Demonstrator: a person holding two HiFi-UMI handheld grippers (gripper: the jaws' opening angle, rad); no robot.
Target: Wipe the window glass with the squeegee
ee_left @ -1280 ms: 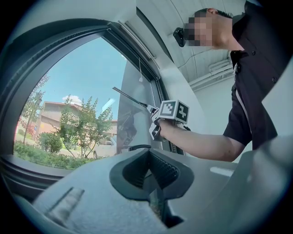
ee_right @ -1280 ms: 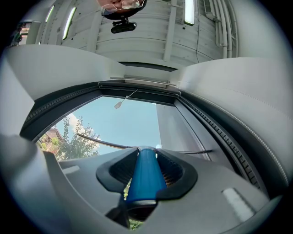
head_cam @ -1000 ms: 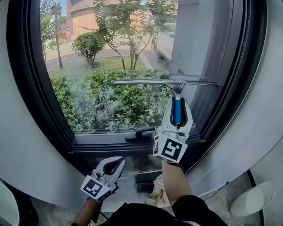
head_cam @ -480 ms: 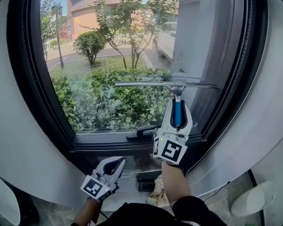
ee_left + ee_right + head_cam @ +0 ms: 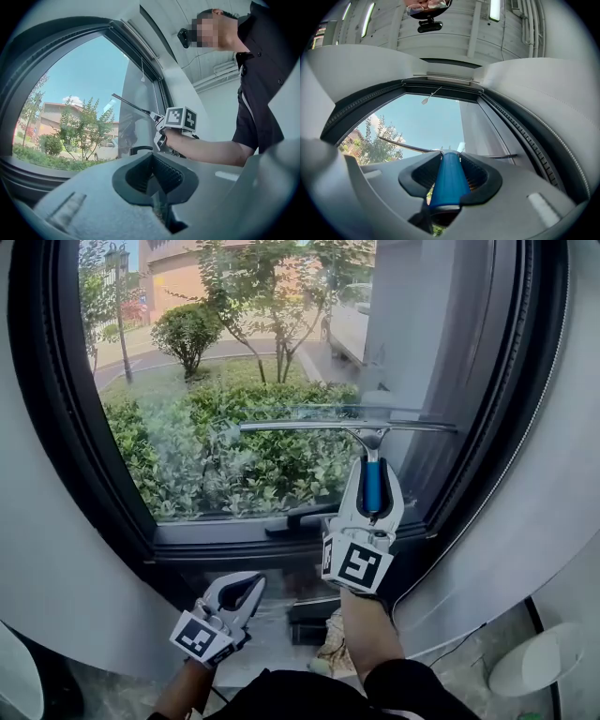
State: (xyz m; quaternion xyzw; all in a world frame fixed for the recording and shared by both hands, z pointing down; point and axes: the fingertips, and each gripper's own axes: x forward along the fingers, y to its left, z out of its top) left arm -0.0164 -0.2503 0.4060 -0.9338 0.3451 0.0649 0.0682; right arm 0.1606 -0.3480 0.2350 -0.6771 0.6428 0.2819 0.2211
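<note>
Squeegee (image 5: 309, 426) slid lower on glass (image 5: 187, 381) w/ right gripper (image 5: 372, 470) clamping its handle.

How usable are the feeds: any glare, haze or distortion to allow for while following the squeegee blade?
Head view: bright daylight through the window glass, a pale hazy patch near the squeegee blade, the window frame bowed by the lens. Left gripper view: strong fisheye, dark corners, own jaws soft. Right gripper view: well lit, squeegee handle sharp between the jaws, corners vignetted.

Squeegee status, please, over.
Right gripper shut on squeegee, level against window glass. Left gripper shut, empty, low. Window handle sits below it.
</note>
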